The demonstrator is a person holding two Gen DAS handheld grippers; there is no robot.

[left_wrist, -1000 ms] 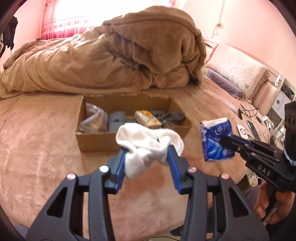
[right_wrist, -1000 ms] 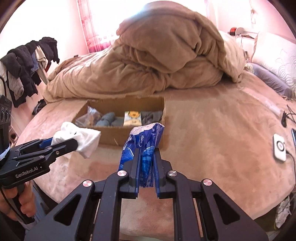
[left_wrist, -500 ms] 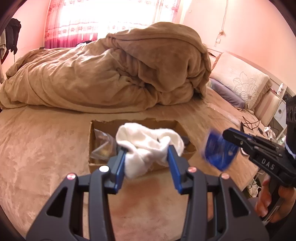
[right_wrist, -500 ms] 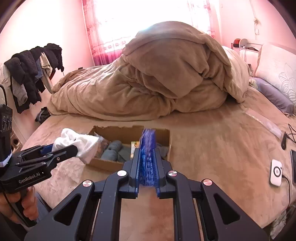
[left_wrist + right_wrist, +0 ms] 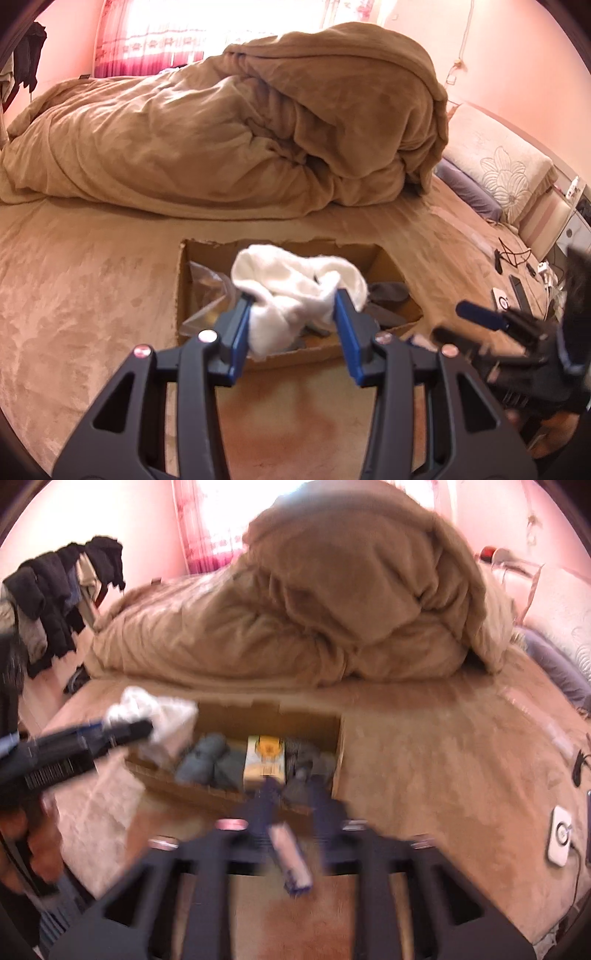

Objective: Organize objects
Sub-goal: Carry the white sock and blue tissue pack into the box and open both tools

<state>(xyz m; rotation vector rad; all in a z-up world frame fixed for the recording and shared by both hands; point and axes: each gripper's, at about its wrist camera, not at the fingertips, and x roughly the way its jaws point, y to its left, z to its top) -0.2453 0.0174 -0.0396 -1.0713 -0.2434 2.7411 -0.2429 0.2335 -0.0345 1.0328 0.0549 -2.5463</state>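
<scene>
Soft white cloth (image 5: 295,291) sits bunched between the two blue pads of your left gripper (image 5: 293,325); the pads press on it from both sides, so that gripper is closed on the cloth and holds it up in the air; the cloth hangs just over the near edge of the open brown cardboard box (image 5: 184,291) on the tan fuzzy bed cover (image 5: 74,295); from your right camera, the same white cloth (image 5: 155,716) shows at the left end of the box (image 5: 338,753), at the tip of the left gripper (image 5: 125,731).

Your right gripper (image 5: 291,801) is blurry; its fingers stand a little apart with a gap between them; the small blue and white packet (image 5: 293,864) lies slanted below the fingers, close to the camera, in front of the box and not inside it; you cannot tell for sure if the fingers touch it, but it looks loose.

Inside the box you can see rolled blue-grey socks (image 5: 212,760), a small yellow and white carton (image 5: 264,760), dark grey cloth (image 5: 306,768), and a clear plastic bag (image 5: 207,288) at the left end.

Behind the box lies a big heaped brown blanket (image 5: 258,122); a flowered pillow (image 5: 495,173) rests far to the right; a white square charger (image 5: 559,834) lies on the cover, well apart from the box.
</scene>
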